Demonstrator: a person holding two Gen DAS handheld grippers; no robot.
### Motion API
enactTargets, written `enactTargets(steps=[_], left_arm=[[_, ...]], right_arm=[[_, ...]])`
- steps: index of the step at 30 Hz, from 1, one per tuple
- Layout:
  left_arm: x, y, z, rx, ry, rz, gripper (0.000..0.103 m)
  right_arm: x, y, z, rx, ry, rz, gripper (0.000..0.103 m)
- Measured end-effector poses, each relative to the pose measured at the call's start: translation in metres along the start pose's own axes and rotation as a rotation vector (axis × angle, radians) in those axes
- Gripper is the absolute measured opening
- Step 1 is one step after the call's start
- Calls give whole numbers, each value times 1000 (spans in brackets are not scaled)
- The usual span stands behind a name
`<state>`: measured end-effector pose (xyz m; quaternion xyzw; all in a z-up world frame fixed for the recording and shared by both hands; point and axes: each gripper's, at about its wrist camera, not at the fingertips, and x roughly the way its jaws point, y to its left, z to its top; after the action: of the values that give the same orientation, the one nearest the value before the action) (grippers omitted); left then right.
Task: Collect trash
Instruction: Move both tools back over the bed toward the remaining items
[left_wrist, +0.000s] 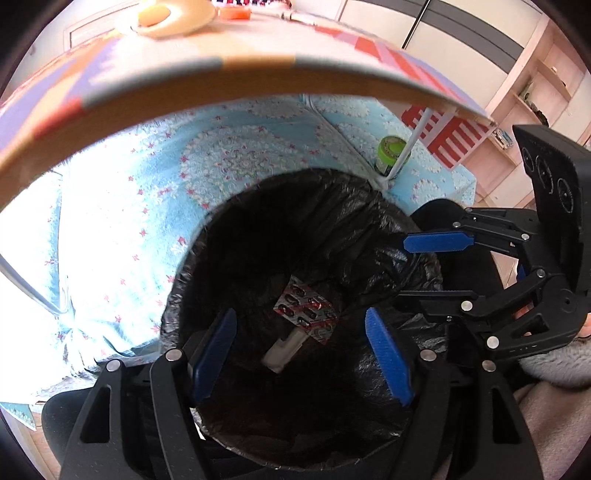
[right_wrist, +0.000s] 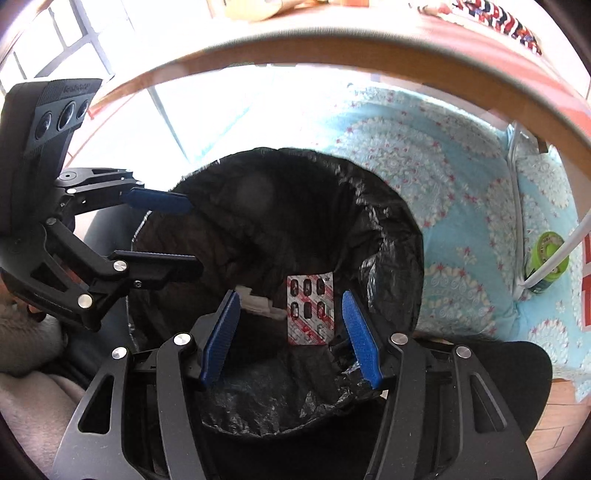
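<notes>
Both tongs hang spread & empty over the bin (right_wrist: 388, 229) w/ black liner. Blister pack (right_wrist: 310, 308) lies at the bottom, centre frame in right wrist view, long axis up-down, between right tongs (right_wrist: 290, 332). Left tongs (left_wrist: 301, 356) sit further off.

A round table edge (left_wrist: 258, 79), wooden-sided with a patchwork-patterned top in red, lilac and cream, arcs across the upper part of both views. Beneath it lies a light blue rug (left_wrist: 236, 155) printed with white lace-like rings and small pink stars. White metal table legs (right_wrist: 517, 206) stand on the rug near its far right corner. Beyond that corner, pale wooden floor (left_wrist: 491, 192) shows, and open wooden shelving (left_wrist: 546, 81) stands against the wall. Pale cupboard doors with a dark band (left_wrist: 461, 26) line the far wall. A large window with dark bars (right_wrist: 77, 33) floods the left side with glaring daylight.
</notes>
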<state>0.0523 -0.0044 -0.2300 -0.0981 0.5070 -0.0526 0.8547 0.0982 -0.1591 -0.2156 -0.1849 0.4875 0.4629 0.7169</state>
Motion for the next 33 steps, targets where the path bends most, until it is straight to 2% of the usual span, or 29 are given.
enactTargets(steps=[7,9,16,22,26,33], left_arm=[[-35,-5,3,2,-85,25,70],[-47,-7,5,3,-114,35,78],[-92,-16,21,45,-216,67,80],[-119,-16,40,48,-265,93,81],[-133,-10,54,35,-306,115,89],[-142,4,83,28,-351,156,89]], right_arm=[[-25,-2,5,-1,-67,-22,57],[-35,-2,8,-4,-90,-30,57],[-71,0,21,-31,-186,-60,57],[-97,-1,40,-65,-266,-77,57],[-108,-6,58,-76,-308,-91,57],[-114,-21,92,-68,-360,-121,57]])
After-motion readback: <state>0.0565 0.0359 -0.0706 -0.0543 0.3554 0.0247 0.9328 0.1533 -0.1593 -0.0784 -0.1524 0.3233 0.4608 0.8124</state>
